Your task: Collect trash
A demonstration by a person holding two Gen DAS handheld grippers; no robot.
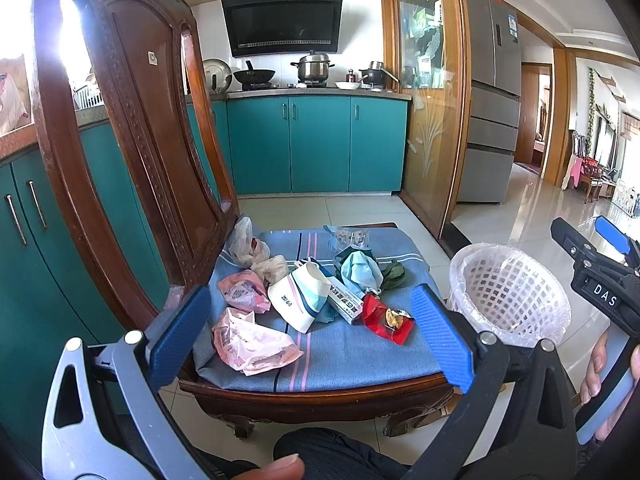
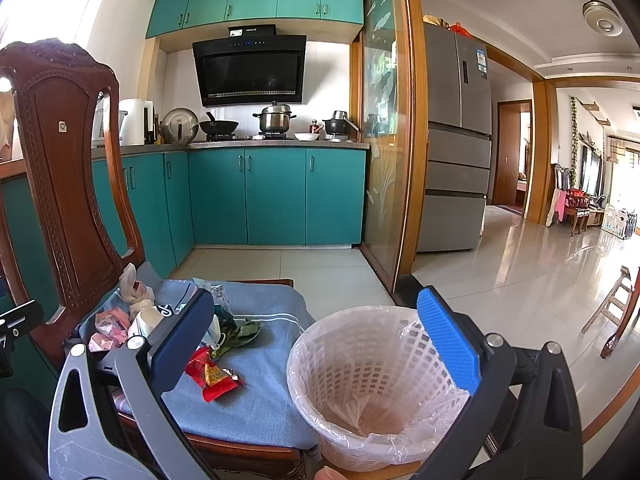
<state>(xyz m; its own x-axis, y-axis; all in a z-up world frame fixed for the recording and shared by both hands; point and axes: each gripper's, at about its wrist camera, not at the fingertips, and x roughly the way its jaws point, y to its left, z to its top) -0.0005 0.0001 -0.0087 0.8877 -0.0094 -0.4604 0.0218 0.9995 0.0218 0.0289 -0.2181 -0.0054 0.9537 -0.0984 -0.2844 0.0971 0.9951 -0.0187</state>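
Observation:
Trash lies on the blue cushion (image 1: 352,356) of a wooden chair: pink plastic bags (image 1: 252,344), a white paper cup (image 1: 298,300), a red snack wrapper (image 1: 386,318), a small box (image 1: 345,299), a blue face mask (image 1: 360,270) and green leaves (image 1: 394,274). A white lattice bin (image 1: 508,290) with a clear liner stands to the right of the chair; it also shows in the right wrist view (image 2: 376,384). My left gripper (image 1: 308,336) is open and empty, just in front of the cushion. My right gripper (image 2: 316,348) is open and empty above the bin's near rim.
The tall carved chair back (image 1: 132,132) rises at the left. Teal kitchen cabinets (image 1: 316,144) and a stove with pots stand behind. A glass sliding door (image 1: 428,120) and a fridge (image 1: 492,92) are to the right. Shiny tiled floor (image 2: 520,280) stretches right.

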